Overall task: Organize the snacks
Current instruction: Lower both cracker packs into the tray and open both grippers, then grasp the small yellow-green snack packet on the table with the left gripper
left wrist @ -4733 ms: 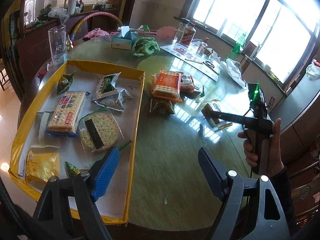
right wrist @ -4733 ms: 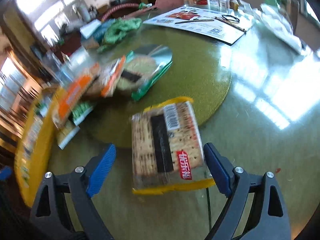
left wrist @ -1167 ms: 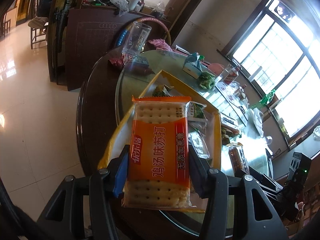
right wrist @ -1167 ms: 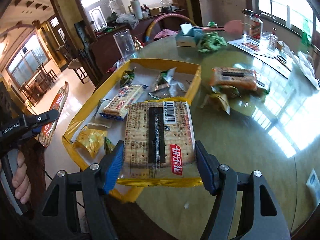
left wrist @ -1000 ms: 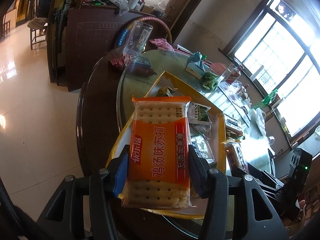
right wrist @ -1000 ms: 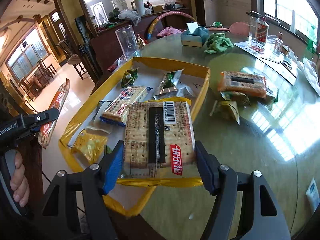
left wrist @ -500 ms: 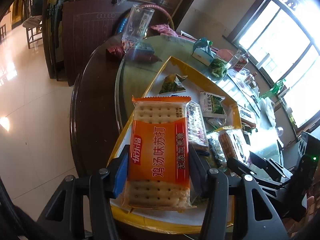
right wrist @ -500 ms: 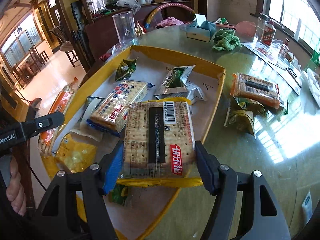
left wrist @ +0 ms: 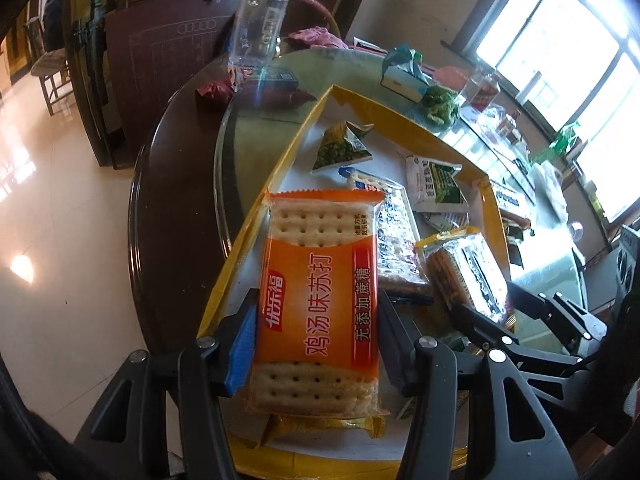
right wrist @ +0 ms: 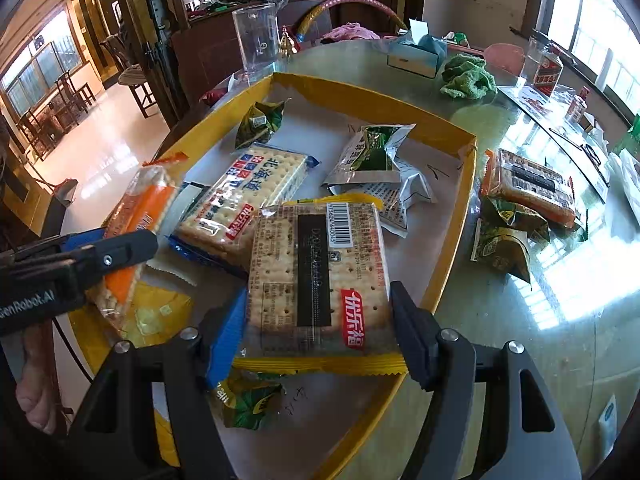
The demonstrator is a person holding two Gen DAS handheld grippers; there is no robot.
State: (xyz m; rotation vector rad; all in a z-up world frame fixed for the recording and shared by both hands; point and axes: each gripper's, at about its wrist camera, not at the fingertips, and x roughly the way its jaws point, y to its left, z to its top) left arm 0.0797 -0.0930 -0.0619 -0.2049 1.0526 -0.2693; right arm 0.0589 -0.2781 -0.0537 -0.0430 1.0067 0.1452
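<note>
Lowered over the yellow tray (right wrist: 452,264), both tilted grippers pinch cracker packs (left wrist: 320,300) (right wrist: 320,272).

The left wrist camera sits close behind its own fingers and looks steeply down over the yellow tray (left wrist: 304,136) from its near left corner, with the windows at about 2 o'clock. The right wrist camera looks down from the tray's (right wrist: 460,216) near side (also very close), the glass beaker (right wrist: 256,38) at 11 o'clock. Both views share the tray, the beaker (left wrist: 258,32) and the green cloth (right wrist: 466,76).
</note>
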